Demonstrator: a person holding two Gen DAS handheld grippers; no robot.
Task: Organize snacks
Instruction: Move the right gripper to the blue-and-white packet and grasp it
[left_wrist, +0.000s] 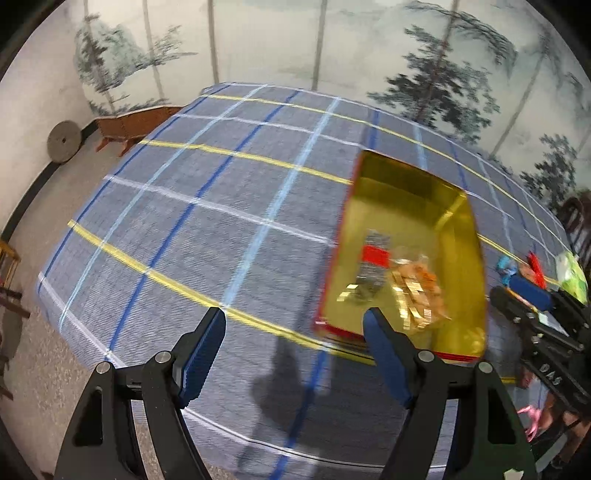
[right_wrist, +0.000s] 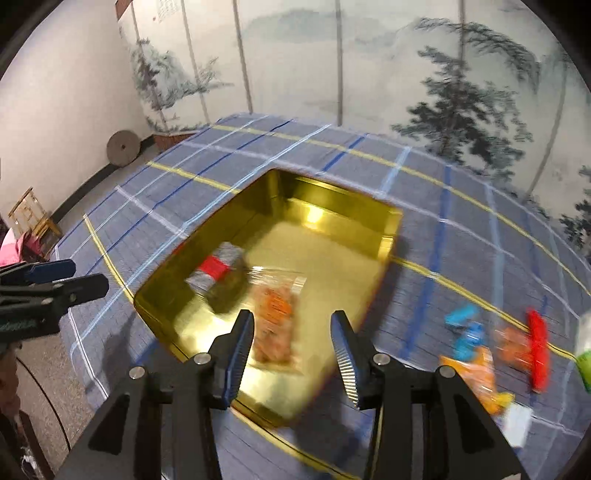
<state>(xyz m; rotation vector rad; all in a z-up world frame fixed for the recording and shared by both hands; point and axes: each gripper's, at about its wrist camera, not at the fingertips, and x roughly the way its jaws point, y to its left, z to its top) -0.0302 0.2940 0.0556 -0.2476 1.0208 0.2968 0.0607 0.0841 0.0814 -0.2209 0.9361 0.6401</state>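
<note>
The gold tin (right_wrist: 332, 206) sits mid-bench on the plaid cloth (right_wrist: 461, 251), holding an orange snack bag (right_wrist: 275, 314) and a grey-red packet (right_wrist: 216, 269). The right gripper (right_wrist: 291, 347) hangs over the bag, jaws spread and empty; the left gripper (left_wrist: 295, 350) (jaws also released) hovers beside the tin's left edge. Loose snacks (right_wrist: 495, 343) near the bench's right edge are motion-blurred.

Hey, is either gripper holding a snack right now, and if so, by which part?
Nothing is held. The left gripper and the right gripper are both open with nothing between their fingers; the right one hovers over the gold tin.
</note>
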